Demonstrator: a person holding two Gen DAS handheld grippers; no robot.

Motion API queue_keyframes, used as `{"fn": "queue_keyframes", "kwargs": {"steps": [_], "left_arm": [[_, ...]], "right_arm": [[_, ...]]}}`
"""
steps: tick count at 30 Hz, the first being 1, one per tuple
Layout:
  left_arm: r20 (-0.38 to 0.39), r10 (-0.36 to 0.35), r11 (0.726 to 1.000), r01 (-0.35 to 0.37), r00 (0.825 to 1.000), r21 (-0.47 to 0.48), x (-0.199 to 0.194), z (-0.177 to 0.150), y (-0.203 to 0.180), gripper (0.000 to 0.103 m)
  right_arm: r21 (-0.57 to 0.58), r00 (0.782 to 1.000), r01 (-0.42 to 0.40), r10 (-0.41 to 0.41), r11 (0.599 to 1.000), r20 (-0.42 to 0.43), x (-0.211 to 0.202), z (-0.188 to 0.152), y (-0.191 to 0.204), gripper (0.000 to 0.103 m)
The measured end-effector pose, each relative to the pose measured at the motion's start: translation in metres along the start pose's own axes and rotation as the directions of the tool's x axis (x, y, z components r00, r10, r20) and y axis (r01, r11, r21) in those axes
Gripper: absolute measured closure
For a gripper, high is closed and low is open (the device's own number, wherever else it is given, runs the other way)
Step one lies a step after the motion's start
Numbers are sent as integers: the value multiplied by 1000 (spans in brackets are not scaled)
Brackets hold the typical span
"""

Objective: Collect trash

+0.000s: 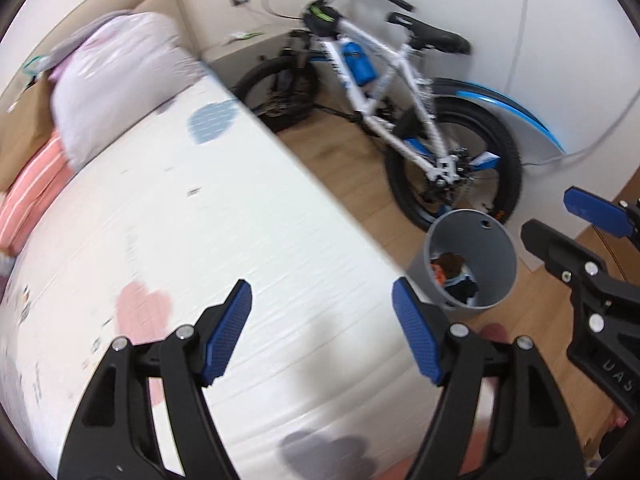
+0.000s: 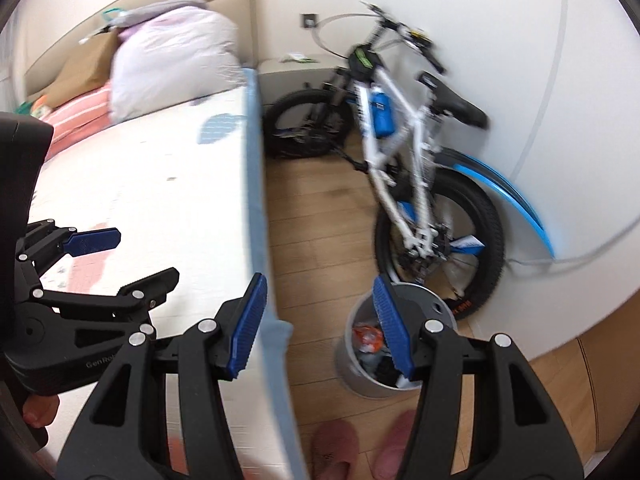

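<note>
Left wrist view only: the right gripper [image 1: 556, 220] is showing at the right edge, black frame with one blue pad visible; a grey blotch on the bedsheet is lying below the left gripper [image 1: 322, 332].
Right wrist view only: the left gripper [image 2: 138, 258] is appearing at the left edge over the bed, with fingertips of the hand [image 2: 38, 410] gripping its body; two pink slippers [image 2: 334, 450] are standing on the wooden plank floor [image 2: 316, 216] under the right gripper [image 2: 318, 330]; the pale blue side edge of the mattress [image 2: 256, 184] is running up between the right gripper's two fingers.
Both views: a white and blue bicycle with black tyres [image 1: 384, 92] is leaning by the white wall beyond both grippers; a bulging white plastic bag [image 1: 116, 80] is sitting at the far end of the bed.
Left gripper: jaws are standing well apart, nothing between the blue ribbed pads, touching nothing; it is hanging over the white bedsheet with pink and blue heart prints [image 1: 200, 220].
Right gripper: jaws are standing apart, holding nothing, touching nothing.
Trash bin: the grey round plastic bin [image 1: 472, 268] is standing on the floor beside the bed, just beyond and right of the left gripper, behind the right gripper's right finger.
Trash: crumpled orange, white and dark rubbish [image 2: 370, 340] is lying inside the bin.
</note>
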State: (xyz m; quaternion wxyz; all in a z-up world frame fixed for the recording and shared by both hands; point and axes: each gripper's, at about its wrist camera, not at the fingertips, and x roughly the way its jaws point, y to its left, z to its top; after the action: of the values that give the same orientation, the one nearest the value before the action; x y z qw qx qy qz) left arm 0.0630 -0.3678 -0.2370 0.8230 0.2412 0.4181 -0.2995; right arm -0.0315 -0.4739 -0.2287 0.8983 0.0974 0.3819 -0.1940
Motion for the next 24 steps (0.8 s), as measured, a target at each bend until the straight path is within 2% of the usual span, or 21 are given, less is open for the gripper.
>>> {"fn": "queue_keyframes", "kwargs": {"steps": [5,12,18,23,24], "left_arm": [[4,77,988,-76,997,-136,-38,-37,77,30],[-1,193,936,-184,981,-299,-88,-96,172,28],[-33,265,885,-257,964,-388,-118,-137,221,28],[-51,307,857,-299,950,-419,-146,-161,241,28],[-55,319,852,-312,946,-420,-152,-164,242,28]], "right_arm": [[-90,995,-94,97,992,28,-21,13,75,48],[-202,976,-200,212,959,41,-44,15,175,48],[-274,954,-281,299,920,27,-62,13,243,48],[-308,944,-306,329,901,24,-84,12,275,48],[-311,946,-302,323,901,19,-88,12,278,45]]}}
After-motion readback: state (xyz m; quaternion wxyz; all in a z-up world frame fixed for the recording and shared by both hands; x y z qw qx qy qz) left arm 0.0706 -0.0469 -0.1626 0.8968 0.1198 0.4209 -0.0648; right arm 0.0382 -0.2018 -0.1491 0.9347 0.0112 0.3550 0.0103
